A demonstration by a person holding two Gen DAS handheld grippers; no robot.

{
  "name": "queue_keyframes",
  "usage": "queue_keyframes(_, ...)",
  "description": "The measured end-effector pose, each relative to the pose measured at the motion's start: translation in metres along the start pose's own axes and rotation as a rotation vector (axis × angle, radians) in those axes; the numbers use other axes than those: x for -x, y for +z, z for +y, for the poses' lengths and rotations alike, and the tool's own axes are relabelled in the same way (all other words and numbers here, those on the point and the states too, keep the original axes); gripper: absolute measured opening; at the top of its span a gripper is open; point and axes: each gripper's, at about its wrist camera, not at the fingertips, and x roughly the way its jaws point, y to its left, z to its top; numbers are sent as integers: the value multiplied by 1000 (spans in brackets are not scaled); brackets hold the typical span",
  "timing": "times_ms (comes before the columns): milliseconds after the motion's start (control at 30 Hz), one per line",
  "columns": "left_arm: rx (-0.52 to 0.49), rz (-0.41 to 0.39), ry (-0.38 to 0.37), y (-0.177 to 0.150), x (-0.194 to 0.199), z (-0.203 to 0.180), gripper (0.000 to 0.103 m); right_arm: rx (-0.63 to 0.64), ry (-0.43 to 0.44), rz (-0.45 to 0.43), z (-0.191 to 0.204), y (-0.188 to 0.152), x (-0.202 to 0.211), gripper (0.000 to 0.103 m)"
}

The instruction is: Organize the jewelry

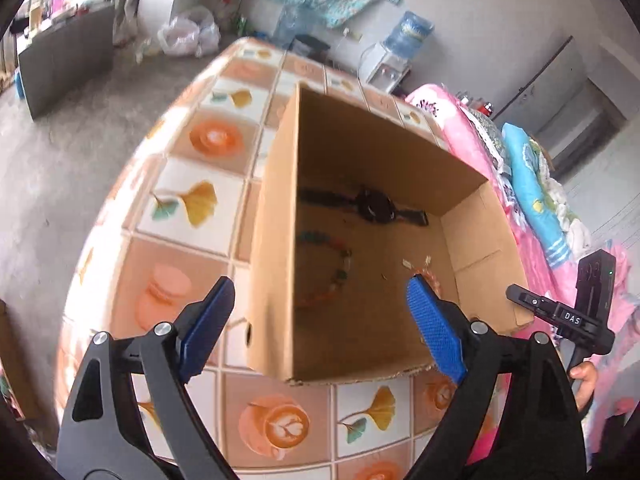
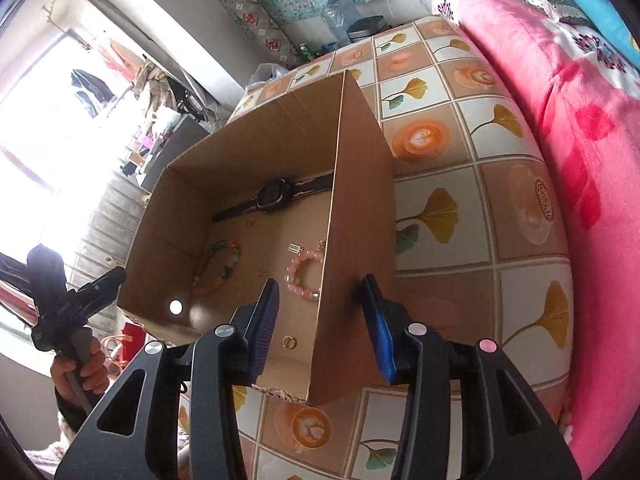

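Right wrist view: your right gripper gapes wide astride the cardboard box wall; your left gripper straddles the opposite wall, also wide. Watch and bead bracelets lie inside. Squeezing could tip the box.

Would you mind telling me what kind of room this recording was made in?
Probably a lived-in bedroom or bed-sitting room at home: pink floral bedding lies beside the table's patterned tablecloth, a water dispenser stands by the wall, and clothes hang at the bright window.
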Motion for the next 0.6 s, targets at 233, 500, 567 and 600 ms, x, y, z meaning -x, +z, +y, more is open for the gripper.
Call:
queue_keyframes(233,-21,-9,33,-23,-9,-12,85,24,-41,17,13,-14,5,48)
queue_keyframes(500,-8,7,-5,-63,21,-5,85,12,-41,19,19,-62,30,48)
queue_keyframes(567,-7,4,-8,-74,29,-3,85,9,-37,15,21,-76,38,48)
queue_keyframes(600,-5,1,-11,-80,33,-2,85,5,-34,13,22,-82,41,48)
